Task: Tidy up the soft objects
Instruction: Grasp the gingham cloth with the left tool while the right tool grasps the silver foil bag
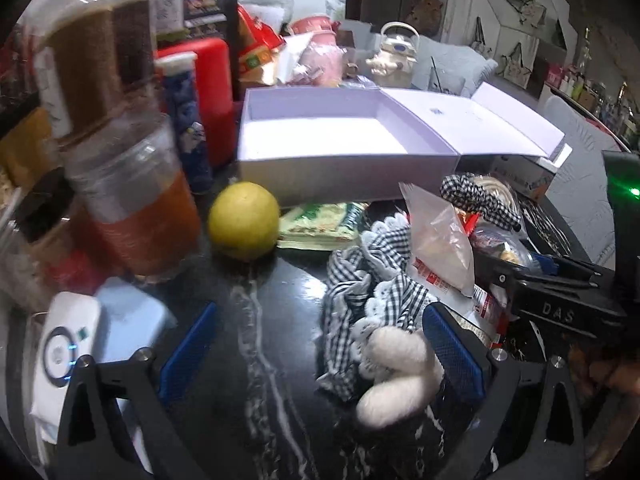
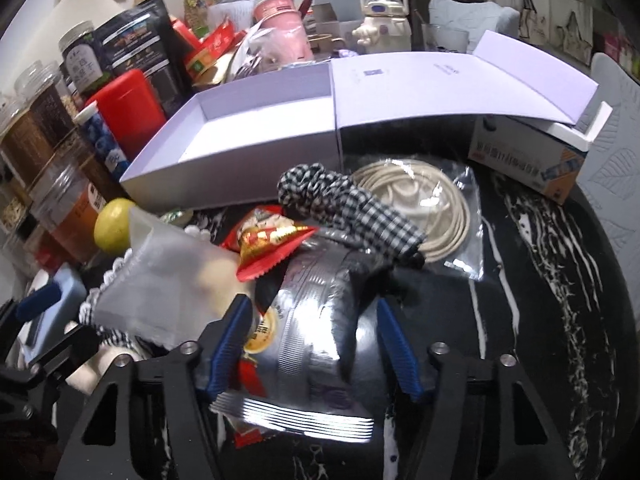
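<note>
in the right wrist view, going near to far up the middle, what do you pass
right gripper → silver foil snack packet → red snack wrapper → checkered fabric piece → open lavender box → pink container

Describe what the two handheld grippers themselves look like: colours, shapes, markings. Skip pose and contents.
Both look alike: the left gripper and right gripper have black angular frames with triangular cut-outs, silver round bolts at the joints, and blue ribbed pads on the fingers. Seen from the left wrist camera, the right gripper's body carries raised letters reading DAS, with a green light above. No cables or sleeves show.
</note>
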`<action>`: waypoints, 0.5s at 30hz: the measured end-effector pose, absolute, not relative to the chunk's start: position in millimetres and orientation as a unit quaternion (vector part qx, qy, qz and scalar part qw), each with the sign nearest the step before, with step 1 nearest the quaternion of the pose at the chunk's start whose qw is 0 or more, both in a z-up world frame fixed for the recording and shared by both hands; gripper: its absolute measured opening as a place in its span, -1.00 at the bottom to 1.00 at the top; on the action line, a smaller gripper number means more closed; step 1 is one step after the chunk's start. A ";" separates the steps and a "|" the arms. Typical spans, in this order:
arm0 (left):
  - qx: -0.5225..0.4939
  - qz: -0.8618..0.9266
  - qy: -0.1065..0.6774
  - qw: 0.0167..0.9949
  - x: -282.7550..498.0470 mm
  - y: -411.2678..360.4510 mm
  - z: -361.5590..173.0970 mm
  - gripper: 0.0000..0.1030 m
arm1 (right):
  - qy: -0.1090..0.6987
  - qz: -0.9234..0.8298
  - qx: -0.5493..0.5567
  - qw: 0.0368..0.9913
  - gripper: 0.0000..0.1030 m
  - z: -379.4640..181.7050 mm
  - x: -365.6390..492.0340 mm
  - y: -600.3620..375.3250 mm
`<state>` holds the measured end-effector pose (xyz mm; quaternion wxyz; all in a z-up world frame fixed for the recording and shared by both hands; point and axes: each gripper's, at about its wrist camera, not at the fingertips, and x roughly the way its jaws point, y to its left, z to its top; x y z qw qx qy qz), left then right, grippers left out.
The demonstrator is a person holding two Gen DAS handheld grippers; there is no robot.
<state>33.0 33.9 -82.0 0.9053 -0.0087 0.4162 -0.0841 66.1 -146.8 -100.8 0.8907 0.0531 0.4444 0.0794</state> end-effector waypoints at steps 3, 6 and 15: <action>-0.027 -0.105 0.426 0.898 41.4 29.1 -86.6 0.99 | 0.445 0.091 0.063 0.889 -0.09 -102.9 62.3 -151.3; -0.024 -0.109 0.429 0.896 46.2 22.5 -90.1 0.98 | 0.443 0.096 0.075 0.888 -0.14 -102.6 58.8 -158.4; -0.018 -0.125 0.453 0.882 47.8 8.7 -110.0 -0.01 | 0.431 0.087 0.084 0.894 -0.18 -95.9 36.8 -175.4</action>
